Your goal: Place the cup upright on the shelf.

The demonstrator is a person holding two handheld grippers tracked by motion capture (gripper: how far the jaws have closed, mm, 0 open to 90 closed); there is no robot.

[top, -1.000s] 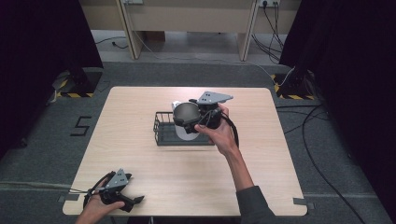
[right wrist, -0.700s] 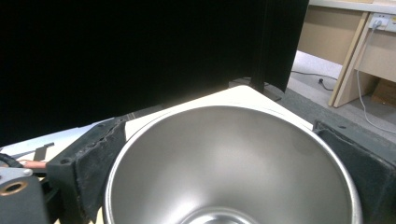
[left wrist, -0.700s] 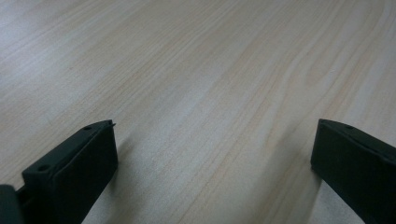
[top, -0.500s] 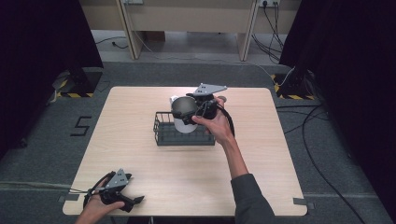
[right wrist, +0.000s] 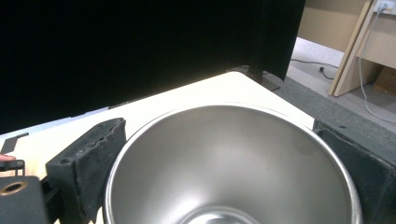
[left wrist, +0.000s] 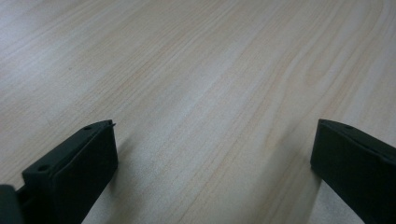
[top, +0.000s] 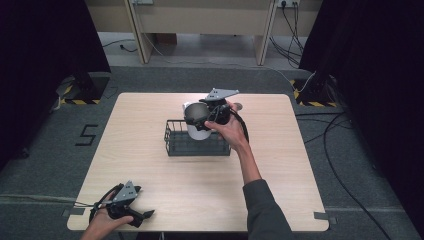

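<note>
**Steel bowl held over wire rack**

The right gripper (top: 200,114), in a person's hand above the far half of the pale wooden table (top: 150,165), is clamped on a round, shiny stainless-steel bowl (right wrist: 233,163); its black padded jaws press the bowl's rim from either side. Directly beneath the claw and the bowl sits a black wire dish rack (top: 175,142), with a white cylindrical container (top: 197,131) standing in it just under the bowl. The left gripper (left wrist: 212,172) rests at the table's near corner, well apart from the rack, jaws spread wide over bare wood.
</note>
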